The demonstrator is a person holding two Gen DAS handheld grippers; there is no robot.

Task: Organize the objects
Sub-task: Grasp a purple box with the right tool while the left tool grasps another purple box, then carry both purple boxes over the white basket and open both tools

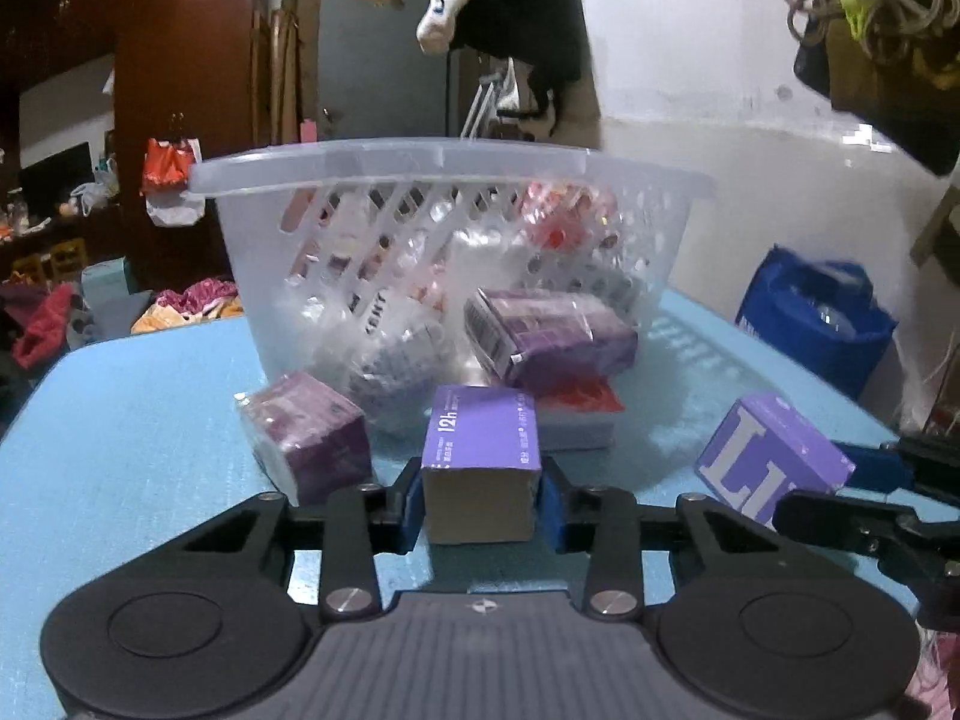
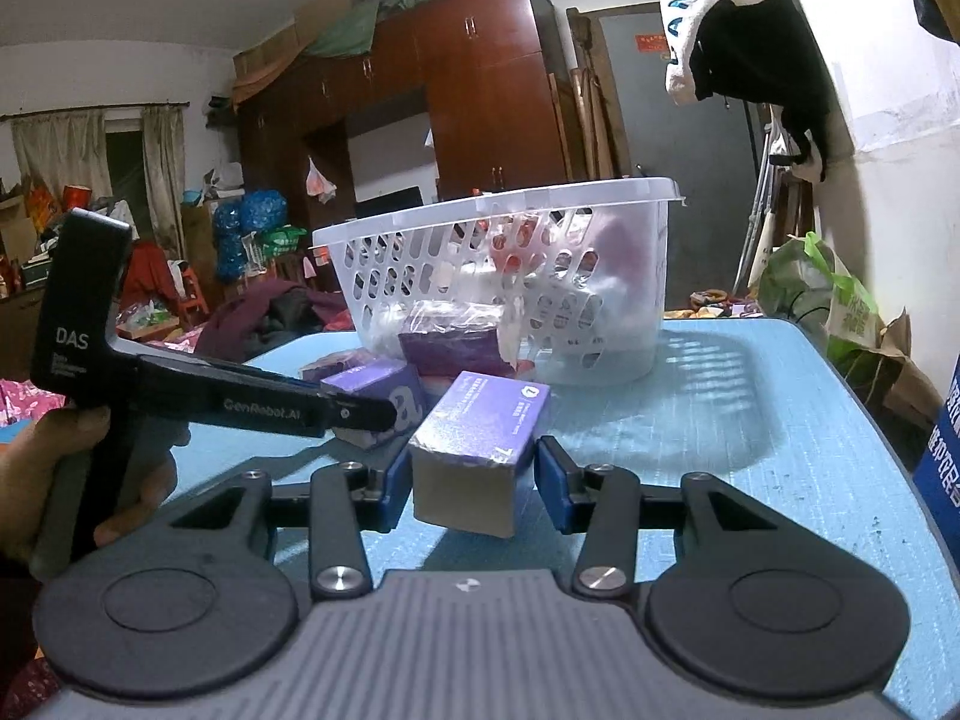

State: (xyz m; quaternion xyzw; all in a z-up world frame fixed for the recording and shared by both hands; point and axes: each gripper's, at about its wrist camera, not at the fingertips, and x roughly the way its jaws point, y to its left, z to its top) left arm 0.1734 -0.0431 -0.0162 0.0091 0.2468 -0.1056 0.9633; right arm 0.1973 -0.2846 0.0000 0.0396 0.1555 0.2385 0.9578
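My left gripper [image 1: 480, 501] is shut on a purple box marked "12h" [image 1: 480, 438], its blue pads pressed on both sides, low over the blue table [image 1: 150, 420]. My right gripper [image 2: 471, 483] is shut on a second purple box [image 2: 480, 420], which sits tilted between the pads. From the left wrist view this box [image 1: 774, 456] shows at the right with the right gripper [image 1: 840, 489] behind it. In the right wrist view a hand [image 2: 78, 480] holds the left gripper [image 2: 384, 420] on its box [image 2: 378, 387]. Behind both stands a translucent slotted basket [image 1: 456, 180] [image 2: 498, 204] holding several packets.
In front of the basket lie a plastic-wrapped purple box [image 1: 306, 438], a wrapped purple pack [image 1: 558, 330] and a flat red-and-grey item [image 1: 576, 414]. A blue bag [image 1: 816, 324] and a green bag [image 2: 828, 300] stand beyond the table's right edge. Clothes [image 2: 750, 42] hang on the wall.
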